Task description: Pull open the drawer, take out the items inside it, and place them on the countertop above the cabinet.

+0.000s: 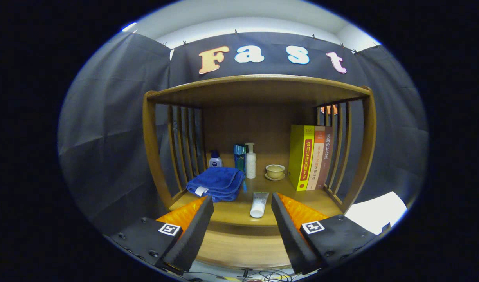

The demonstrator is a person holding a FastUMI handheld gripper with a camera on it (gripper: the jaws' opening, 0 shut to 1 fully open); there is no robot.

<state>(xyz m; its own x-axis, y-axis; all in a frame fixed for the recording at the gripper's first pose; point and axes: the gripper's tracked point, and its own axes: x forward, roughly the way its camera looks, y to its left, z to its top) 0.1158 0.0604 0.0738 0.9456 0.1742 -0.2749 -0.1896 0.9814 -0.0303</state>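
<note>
Now the gripper point(242, 203) jaws gape (empty), tube point(259, 204) lying just ahead on countertop point(231, 213).

- I'm looking at a staged home corner set up in a recording booth: black cloth wall point(106, 129) all round.
- A wooden cabinet point(259, 88) with slatted sides holds toiletry bottles point(250, 160), a folded blue towel point(218, 183), books point(310, 156) and a lidded cup point(275, 171).

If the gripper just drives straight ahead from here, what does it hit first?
Likely the white tube lying on the countertop, just ahead between the open gripper's fingers. Depth is unclear; the blue towel sits beside the line.
</note>
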